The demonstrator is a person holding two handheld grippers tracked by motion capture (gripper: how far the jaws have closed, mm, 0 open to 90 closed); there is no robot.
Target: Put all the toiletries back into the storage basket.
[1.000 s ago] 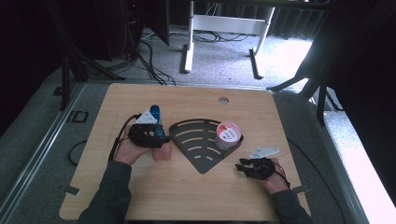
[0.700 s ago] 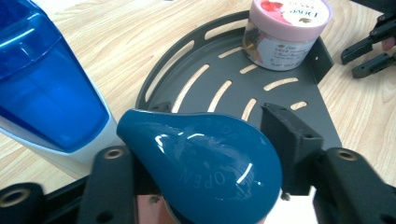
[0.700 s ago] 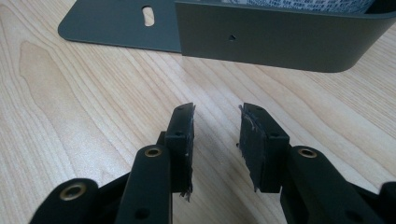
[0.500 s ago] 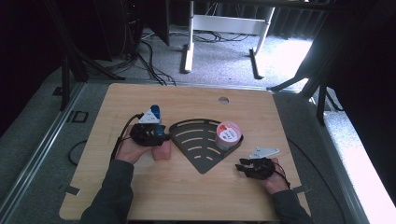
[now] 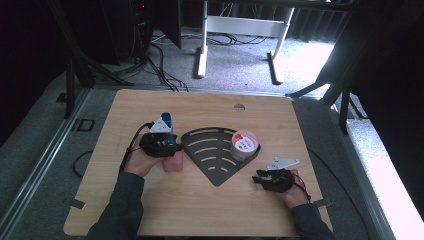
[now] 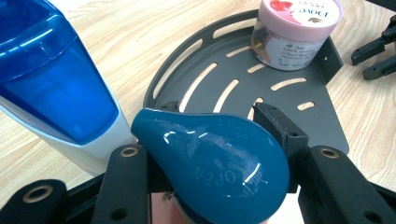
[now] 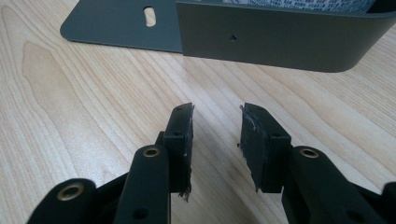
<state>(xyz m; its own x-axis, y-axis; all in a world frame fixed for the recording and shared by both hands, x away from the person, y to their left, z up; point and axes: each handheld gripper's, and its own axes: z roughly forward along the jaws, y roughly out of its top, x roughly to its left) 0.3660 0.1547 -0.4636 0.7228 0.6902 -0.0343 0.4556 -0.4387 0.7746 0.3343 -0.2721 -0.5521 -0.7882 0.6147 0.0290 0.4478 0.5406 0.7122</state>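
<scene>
Left jaws: your left gripper [image 6: 210,168] has just been closing, and its pads now press both flanks of a teal flip cap [image 6: 210,161]; you are clamped on it.
Held thing: that cap tops a pink bottle [image 5: 173,161], which stands at the left edge of the dark rack [image 6: 299,93], touching or just beside it; I cannot tell which.
Long axis: the bottle looks upright, its axis running up out of the table. The teardrop cap tapers toward 9 o'clock in your left gripper view, rounded end toward 3 o'clock; the raised OPEN lettering sits on the near side.
Direction to the rack: from your left jaws the slotted floor of the rack opens toward 12 to 1 o'clock, so the bottle would travel that way and slightly up over the rim, I judge.
Neighbours: the blue dispenser [image 6: 51,84] stands close at 10 o'clock of the cap, near enough to be brushed if you swing left. The pink-lidded jar [image 6: 294,32] already sits in the far corner of the rack at 1 o'clock.
Right jaws: your right gripper [image 7: 215,140] stands apart with bare table [image 7: 84,116] between the pads, holding nothing.
Right side relation: the rack's wall [image 7: 280,42] lies at 12 o'clock of those jaws, well apart from the bottle.
Nearer hand: your left, already gripping.
</scene>
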